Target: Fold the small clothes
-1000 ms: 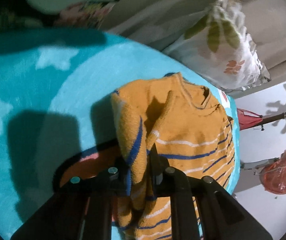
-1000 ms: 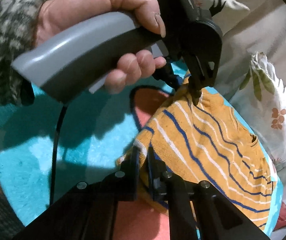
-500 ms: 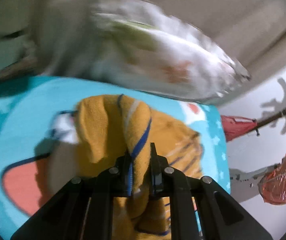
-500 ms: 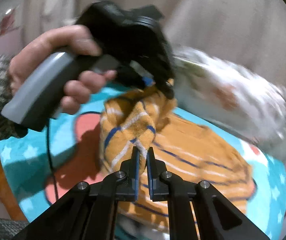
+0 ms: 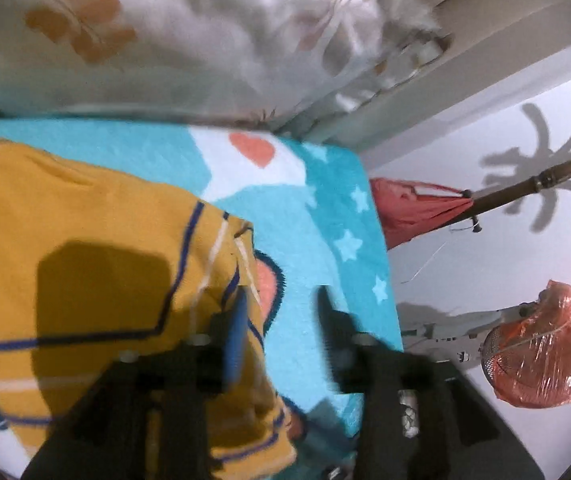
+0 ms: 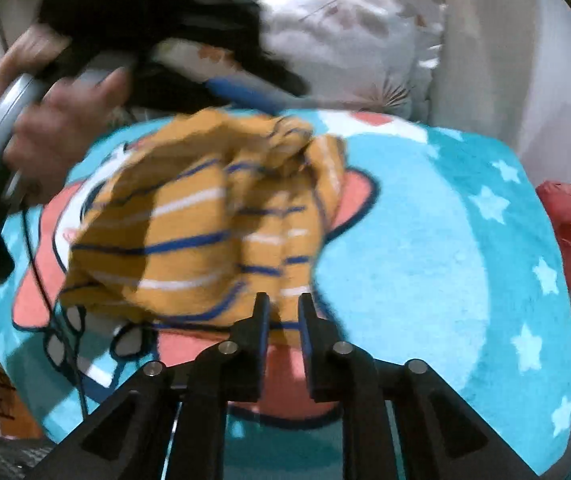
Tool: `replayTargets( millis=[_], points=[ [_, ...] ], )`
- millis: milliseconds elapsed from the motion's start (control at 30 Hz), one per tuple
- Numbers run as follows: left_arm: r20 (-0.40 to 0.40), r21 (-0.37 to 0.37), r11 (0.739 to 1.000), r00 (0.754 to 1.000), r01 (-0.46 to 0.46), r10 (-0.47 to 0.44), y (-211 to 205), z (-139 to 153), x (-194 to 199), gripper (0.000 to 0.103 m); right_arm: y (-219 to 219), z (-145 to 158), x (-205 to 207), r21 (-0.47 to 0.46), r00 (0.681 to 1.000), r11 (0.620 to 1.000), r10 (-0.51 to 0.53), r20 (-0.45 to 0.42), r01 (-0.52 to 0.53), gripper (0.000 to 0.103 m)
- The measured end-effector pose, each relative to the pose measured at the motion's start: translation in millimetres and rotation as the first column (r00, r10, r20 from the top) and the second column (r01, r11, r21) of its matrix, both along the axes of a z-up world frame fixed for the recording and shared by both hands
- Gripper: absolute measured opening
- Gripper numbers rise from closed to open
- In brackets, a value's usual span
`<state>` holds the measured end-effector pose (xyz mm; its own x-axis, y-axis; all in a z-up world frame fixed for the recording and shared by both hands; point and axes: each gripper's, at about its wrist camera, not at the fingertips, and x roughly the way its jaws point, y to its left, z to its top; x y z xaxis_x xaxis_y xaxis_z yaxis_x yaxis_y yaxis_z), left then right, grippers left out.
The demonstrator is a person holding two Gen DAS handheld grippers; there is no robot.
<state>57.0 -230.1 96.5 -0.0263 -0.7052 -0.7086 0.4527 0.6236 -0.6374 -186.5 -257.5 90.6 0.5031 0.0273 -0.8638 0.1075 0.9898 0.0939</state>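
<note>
The left claw (image 5: pixel 281 328) stands open with only the turquoise blanket (image 5: pixel 313 248) showing in the gap between its jaws; those jaws have just been opening, and the orange striped sweater (image 5: pixel 85 240) lies just beside the left-hand jaw, its edge close against the blue pad without being pinched. The right claw (image 6: pixel 283 320) is parted a little as well, its jaws having just been opening, and the near hem of the sweater (image 6: pixel 205 232) sits at the slot between them; whether the pads touch the cloth cannot be made out through the blur. From the right claw the sweater lies ahead and to the left, bunched into a doubled-over heap on the blanket (image 6: pixel 425 240), which carries a cartoon figure and pale stars. Beyond the heap, up and to the left, a hand (image 6: pixel 57 136) holds the grey handle of the left claw (image 6: pixel 257 90), which hangs over the far edge of the sweater. A white flowered pillow (image 5: pixel 213 32) rests past the blanket's far side. To the right of the left claw, off the blanket, sit a red bag (image 5: pixel 417 208) and an orange plastic-wrapped bundle (image 5: pixel 545 348).
</note>
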Motion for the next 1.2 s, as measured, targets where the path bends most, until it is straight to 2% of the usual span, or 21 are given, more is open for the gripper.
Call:
replayTargets(
  millis=[33,67,100,167,267,333,433,500,533,567,600,633,700,733,767,833,900,1000,1033,1167,1200],
  points=[
    [0.029,0.009,1.000,0.999,-0.016,0.016,8,8,-2,0.058,-7,5,-2,0.011,1.000,1.000,-0.011,0.011,0.011,0.033],
    [0.060,0.026,0.999,0.998,-0.035,0.034,19,14,-5,0.060,-15,11,-3,0.028,0.999,0.999,-0.030,0.024,0.029,0.038],
    [0.090,0.050,0.997,0.995,-0.058,0.054,32,18,-7,0.061,-27,16,1,0.059,0.998,0.997,-0.052,0.040,0.050,0.043],
    [0.149,0.130,0.982,0.982,-0.135,0.115,62,22,-13,0.061,-48,21,15,0.148,0.995,0.987,-0.078,0.056,0.069,0.045],
    [0.160,0.182,0.959,0.969,-0.216,0.188,98,15,-20,0.061,-70,20,43,0.386,0.993,0.919,-0.108,0.055,0.078,0.045],
    [0.134,0.194,0.944,0.961,-0.265,0.243,121,5,-27,0.061,-71,18,57,0.496,0.992,0.865,-0.116,0.047,0.077,0.049],
    [0.104,0.195,0.925,0.945,-0.325,0.310,143,-8,-38,0.061,-54,-4,84,0.619,0.999,0.785,-0.044,-0.008,0.039,0.050],
    [0.102,0.202,0.912,0.933,-0.358,0.344,153,-15,-43,0.061,-33,-23,93,0.640,0.997,0.768,0.039,-0.069,0.014,0.050],
    [0.106,0.211,0.906,0.930,-0.366,0.351,158,-16,-45,0.061,-25,-32,94,0.631,0.993,0.776,0.065,-0.094,0.009,0.044],
    [0.111,0.222,0.900,0.927,-0.375,0.358,160,-17,-47,0.061,-13,-41,92,0.630,0.987,0.776,0.114,-0.118,-0.014,0.031],
    [0.118,0.228,0.896,0.924,-0.382,0.364,162,-16,-50,0.061,-8,-47,91,0.660,0.979,0.750,0.156,-0.131,-0.032,0.011],
    [0.121,0.228,0.894,0.922,-0.385,0.367,159,-14,-51,0.061,-10,-49,89,0.695,0.976,0.719,0.164,-0.142,-0.019,0.010],
    [0.129,0.220,0.896,0.922,-0.386,0.365,154,-9,-55,0.061,-25,-36,81,0.780,0.984,0.626,0.137,-0.110,0.000,0.009],
    [0.133,0.212,0.901,0.925,-0.378,0.356,150,-7,-59,0.061,-34,-28,79,0.798,0.989,0.602,0.120,-0.088,-0.002,0.009],
    [0.132,0.214,0.906,0.929,-0.366,0.345,146,-8,-62,0.062,-44,-18,73,0.802,0.992,0.598,0.101,-0.069,-0.005,0.009],
    [0.117,0.259,0.907,0.943,-0.333,0.312,129,-21,-67,0.062,-59,-12,62,0.781,0.996,0.624,0.066,-0.067,0.011,0.009],
    [0.082,0.308,0.902,0.953,-0.304,0.293,116,-43,-71,0.062,-68,-23,52,0.710,0.992,0.702,0.040,-0.123,0.060,0.009],
    [0.042,0.354,0.888,0.954,-0.292,0.297,108,-66,-76,0.069,-65,-51,43,0.634,0.973,0.763,0.032,-0.228,0.124,0.016],
    [0.039,0.358,0.886,0.953,-0.294,0.301,108,-68,-77,0.073,-63,-52,42,0.619,0.972,0.776,0.033,-0.233,0.122,0.018],
    [0.025,0.356,0.881,0.945,-0.313,0.326,115,-72,-73,0.079,-68,-24,44,0.615,0.990,0.783,0.004,-0.144,0.086,0.022],
    [0.019,0.353,0.881,0.944,-0.316,0.331,116,-73,-73,0.080,-71,-18,46,0.605,0.992,0.792,-0.007,-0.124,0.081,0.028]
  ],
)
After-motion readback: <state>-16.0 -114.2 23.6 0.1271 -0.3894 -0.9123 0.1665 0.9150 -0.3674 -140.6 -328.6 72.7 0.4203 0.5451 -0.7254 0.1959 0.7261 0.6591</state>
